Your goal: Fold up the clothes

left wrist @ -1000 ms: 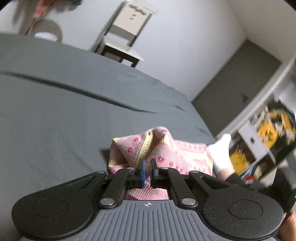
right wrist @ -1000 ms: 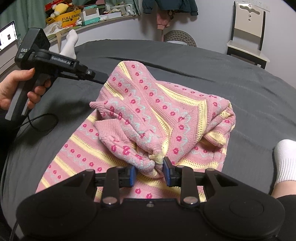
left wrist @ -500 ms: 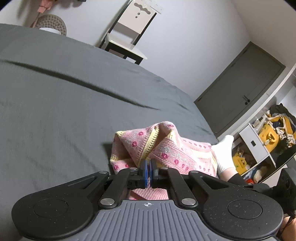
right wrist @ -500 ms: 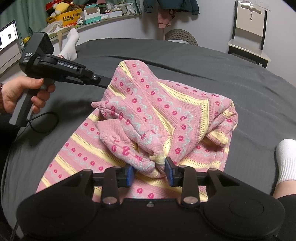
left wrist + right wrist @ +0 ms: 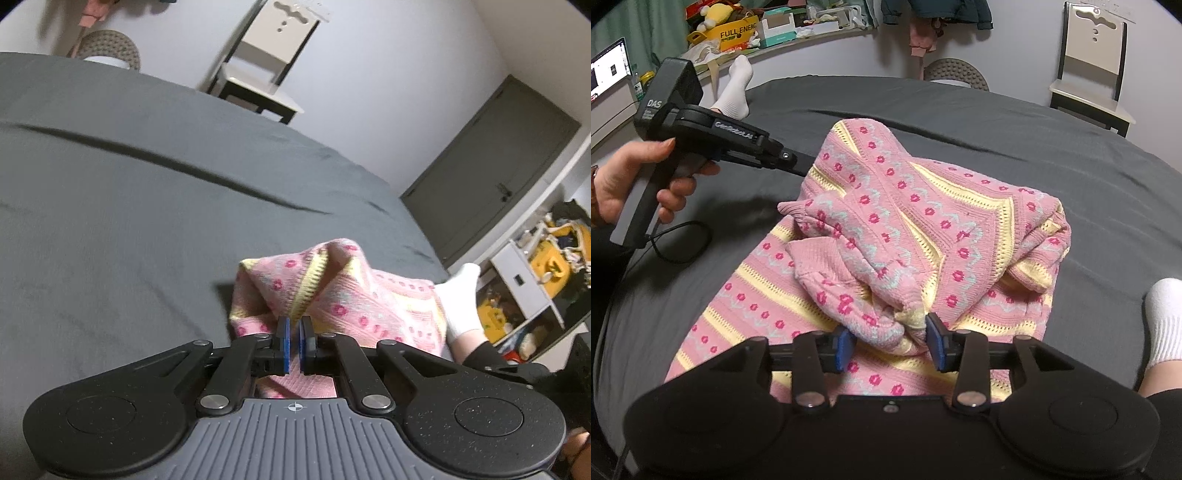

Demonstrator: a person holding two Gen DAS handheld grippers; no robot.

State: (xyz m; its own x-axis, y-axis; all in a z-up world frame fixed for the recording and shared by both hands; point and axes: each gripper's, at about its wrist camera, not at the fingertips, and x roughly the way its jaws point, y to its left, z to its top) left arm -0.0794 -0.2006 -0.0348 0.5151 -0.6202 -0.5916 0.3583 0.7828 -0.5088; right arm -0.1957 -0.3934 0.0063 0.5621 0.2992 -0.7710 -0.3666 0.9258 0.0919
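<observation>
Left hand (image 5: 635, 177) at far left, wrapped round the handle of the left gripper (image 5: 294, 332), reaching right to the upper-left edge of the sweater (image 5: 905, 236). Its 2 blue fingers (image 5: 283, 341) nearly together, a narrow slit between them, pink knit in and behind that slit; cannot tell whether pinched or merely in front. Black cable (image 5: 679, 240) looped on the bed (image 5: 1089, 192) below that hand. Sweater, pink with yellow stripes and red flower dots, bunched in a heap mid-bed, flat striped part spread toward the near-left, a sleeve cuff flopped across the middle. Right gripper (image 5: 890, 347) at the near edge of the heap, fingers (image 5: 844, 347) spread wide, a rumpled fold of knit lying between them, touching the right pad, not clamped. White sock (image 5: 1167, 325) on the bed at far right, beside the sweater. Chair (image 5: 1093, 74) against the wall, upper right.
</observation>
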